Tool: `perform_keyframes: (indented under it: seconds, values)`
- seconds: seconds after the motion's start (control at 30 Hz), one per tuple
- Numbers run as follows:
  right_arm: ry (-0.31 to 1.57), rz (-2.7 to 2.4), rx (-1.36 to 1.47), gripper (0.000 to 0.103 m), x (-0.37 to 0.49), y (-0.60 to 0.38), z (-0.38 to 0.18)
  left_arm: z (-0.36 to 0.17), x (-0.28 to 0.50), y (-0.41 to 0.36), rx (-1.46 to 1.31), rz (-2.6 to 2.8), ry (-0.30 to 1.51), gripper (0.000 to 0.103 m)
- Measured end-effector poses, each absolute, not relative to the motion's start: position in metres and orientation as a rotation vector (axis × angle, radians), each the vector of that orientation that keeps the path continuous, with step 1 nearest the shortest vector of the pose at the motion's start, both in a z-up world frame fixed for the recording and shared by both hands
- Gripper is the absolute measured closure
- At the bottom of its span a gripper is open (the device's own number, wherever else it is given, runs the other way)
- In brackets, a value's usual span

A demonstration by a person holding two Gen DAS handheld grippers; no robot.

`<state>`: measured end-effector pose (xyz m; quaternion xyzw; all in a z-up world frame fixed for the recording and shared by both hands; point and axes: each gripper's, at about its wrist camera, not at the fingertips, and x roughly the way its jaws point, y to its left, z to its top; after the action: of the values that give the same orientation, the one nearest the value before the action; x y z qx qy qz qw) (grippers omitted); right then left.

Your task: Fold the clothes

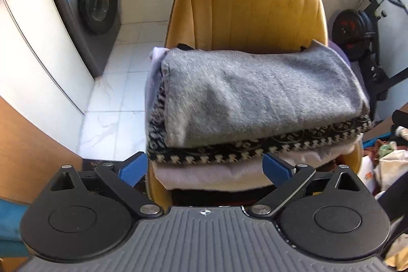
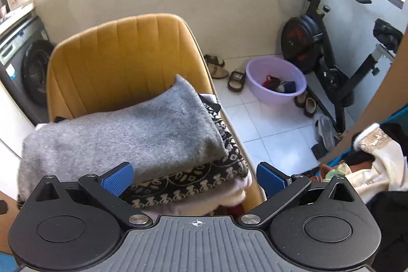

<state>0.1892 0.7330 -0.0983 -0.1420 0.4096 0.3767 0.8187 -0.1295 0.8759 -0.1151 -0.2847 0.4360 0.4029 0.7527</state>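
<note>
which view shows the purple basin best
The right wrist view: the purple basin sits whole on the floor beside the yellow chair, with dark clothes inside. The left wrist view shows only a purple sliver behind the chair.

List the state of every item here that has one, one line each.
Left gripper: open, empty.
Right gripper: open, empty.
Grey sweater: folded, top of the stack.
Black-and-white patterned knit: folded, under the grey sweater.
Mustard chair: upright, holding the stack.
Washing machine: door shut.
Purple basin: on the floor, holding small clothes.
</note>
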Motion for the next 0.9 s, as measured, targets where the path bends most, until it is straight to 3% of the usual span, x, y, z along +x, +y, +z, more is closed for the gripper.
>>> perform_keyframes:
  seconds: [0.27,0.6,0.9]
  values:
    - [0.863,0.855,-0.311,0.001,0.157,0.693,-0.07,-0.115,-0.137,0.832,-0.585,0.873,0.962,0.004]
    - [0.917,0.921,-0.285,0.001,0.144,0.617,-0.072,-0.08,-0.142,0.751,-0.56,0.942,0.852,0.002]
    - [0.804,0.995,-0.307,0.001,0.129,0.522,-0.046,-0.049,-0.136,0.646,-0.467,1.013,0.81,0.001]
